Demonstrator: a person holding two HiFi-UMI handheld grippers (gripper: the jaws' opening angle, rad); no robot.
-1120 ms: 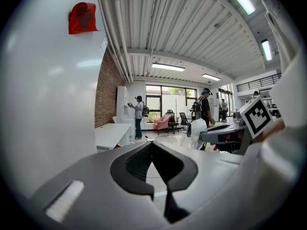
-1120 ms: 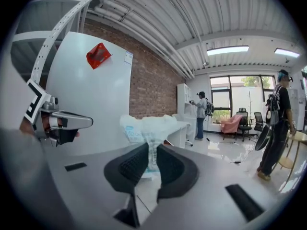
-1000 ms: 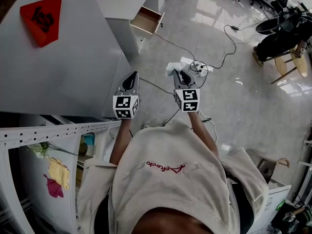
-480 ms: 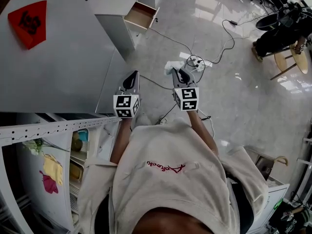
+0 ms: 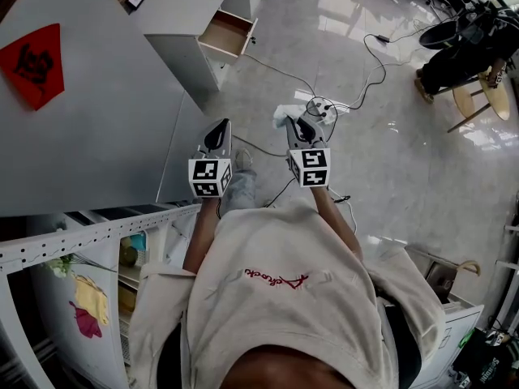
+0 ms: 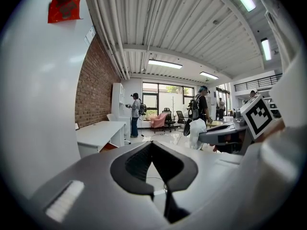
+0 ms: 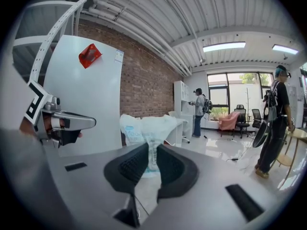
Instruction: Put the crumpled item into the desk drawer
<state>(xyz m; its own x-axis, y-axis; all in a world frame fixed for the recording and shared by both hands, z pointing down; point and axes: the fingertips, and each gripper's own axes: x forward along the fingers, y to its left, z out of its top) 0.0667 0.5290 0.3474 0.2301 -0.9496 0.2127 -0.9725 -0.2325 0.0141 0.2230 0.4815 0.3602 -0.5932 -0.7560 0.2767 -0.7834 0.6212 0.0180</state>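
Carrying the load toward the desk is the step in hand, by my reading: the item is gripped and nothing has gone into the drawer yet.

Floor (image 5: 389, 177): pale tile and the widest thing in the head view. It lies open between the person and the drawer.
Grey panel (image 5: 105, 128): tall and flat, standing to the near left of the drawer, with a red paper (image 5: 34, 61) stuck on it.
Desk (image 5: 190, 2): white, at the far end of the head view. Its drawer (image 5: 227, 35) is pulled out; the inside looks like bare wood, and I cannot make out any contents.
Person (image 5: 284, 298): standing well short of the drawer, both arms forward.
Cable (image 5: 276, 70): crosses the floor between the person and the drawer.

Left gripper (image 5: 219, 130): jaws together with nothing between them, well apart from the drawer.
Right gripper (image 5: 302, 125): jaws clamped on the crumpled item (image 5: 284, 112), a white, creased, plastic-looking wad. In the right gripper view a fold of the wad (image 7: 144, 126) sits between the pads and the bulk stands above them. The item is well apart from the drawer, on its near right.

Next move, judged: close the gap to the drawer while minding the cable underfoot. Bring the right gripper over the drawer's open mouth, lower it, then part the jaws. The wad looks light and springy, so it may cling to a pad or unfold past the drawer's edge. The left gripper is free to nudge it in.
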